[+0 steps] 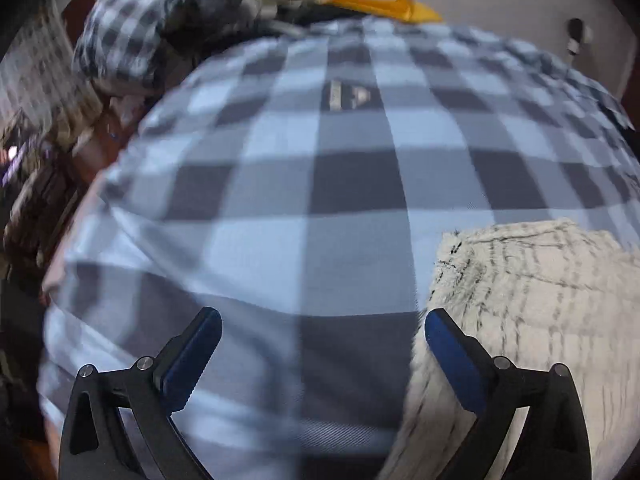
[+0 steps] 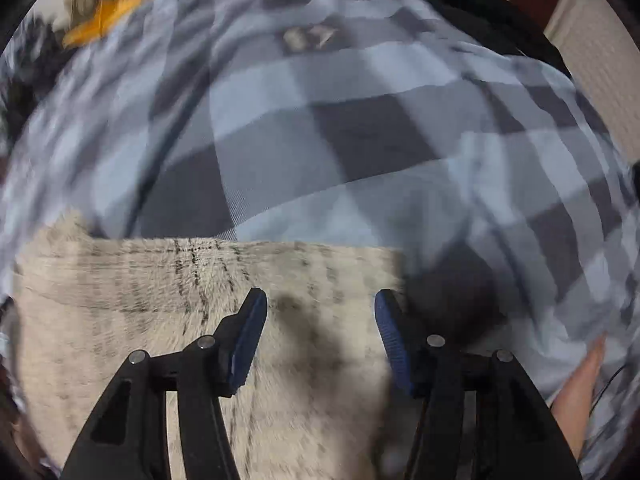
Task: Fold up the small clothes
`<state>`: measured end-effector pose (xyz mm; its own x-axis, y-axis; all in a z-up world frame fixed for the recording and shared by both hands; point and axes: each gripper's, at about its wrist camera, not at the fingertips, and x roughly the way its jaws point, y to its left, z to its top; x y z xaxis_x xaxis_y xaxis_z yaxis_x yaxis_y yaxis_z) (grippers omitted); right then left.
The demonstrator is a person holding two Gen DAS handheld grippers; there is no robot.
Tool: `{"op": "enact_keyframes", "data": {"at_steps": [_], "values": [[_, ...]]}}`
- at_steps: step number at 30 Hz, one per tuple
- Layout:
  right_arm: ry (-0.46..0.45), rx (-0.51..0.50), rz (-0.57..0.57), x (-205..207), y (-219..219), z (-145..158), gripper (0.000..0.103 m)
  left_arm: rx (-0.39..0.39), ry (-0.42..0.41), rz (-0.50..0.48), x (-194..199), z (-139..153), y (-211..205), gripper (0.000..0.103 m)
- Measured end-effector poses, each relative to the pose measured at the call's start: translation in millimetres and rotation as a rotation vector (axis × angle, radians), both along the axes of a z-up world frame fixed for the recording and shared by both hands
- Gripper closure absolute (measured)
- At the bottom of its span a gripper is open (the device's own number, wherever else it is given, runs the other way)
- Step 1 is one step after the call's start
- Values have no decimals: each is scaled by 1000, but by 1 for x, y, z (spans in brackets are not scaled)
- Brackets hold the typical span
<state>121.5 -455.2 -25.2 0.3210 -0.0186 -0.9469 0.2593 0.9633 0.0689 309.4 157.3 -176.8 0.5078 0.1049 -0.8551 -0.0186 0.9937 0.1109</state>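
The cloth (image 2: 224, 320), a cream fuzzy piece with thin dark lines, lies flat on the checked sheet (image 1: 320, 160). In the right wrist view it fills the lower half, its far edge running straight across and its right corner just ahead of the right gripper (image 2: 320, 304). In the left wrist view it sits at lower right, its left edge beside the left gripper (image 1: 322, 322).

Both grippers are spread wide and hold nothing. The right one hangs over the cloth near its right side; the left one hangs mostly over bare sheet, with one finger (image 1: 452, 352) at the cloth's left edge. Both views are blurred, so height above the fabric cannot be told.

The step in hand looks like taking hold for a fold. To do it well, each gripper should go to a corner or edge on its own side, not the middle, and bite only the cloth, since the sheet beneath is soft and could be caught too. The pile looks thick, so a deep bite should hold. Lift both sides evenly and lay edge on edge, keeping the fold line straight
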Motion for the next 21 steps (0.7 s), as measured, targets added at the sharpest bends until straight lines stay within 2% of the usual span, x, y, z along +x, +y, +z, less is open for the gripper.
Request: {"op": "enact_keyframes", "data": {"at_steps": [3,5,8,11,13,16,19,21], "values": [[-14,7,49,-31,9,27,51,70,0,-148,-29,28,-18,0],[-4,26,107,-51,26,43,51,73,25,-270,-59,43,-36,0],[50,-23,231,-69,67,61,49,81,71,-482,-116,70,-61,0],[143,-83,339,-77,101,50,34,44,128,-523,-154,80,-65,0],[215,-84,401,-103,110,42,34,-7,206,-536,-175,69,-61,0],[345,-93,504,-138,110,15,34,40,224,-538,-197,45,-61,0],[486,-96,559,-165,99,-31,34,24,275,-490,-202,20,-56,0],[523,-123,588,-172,94,-54,34,44,305,-492,-206,12,-57,0]]}}
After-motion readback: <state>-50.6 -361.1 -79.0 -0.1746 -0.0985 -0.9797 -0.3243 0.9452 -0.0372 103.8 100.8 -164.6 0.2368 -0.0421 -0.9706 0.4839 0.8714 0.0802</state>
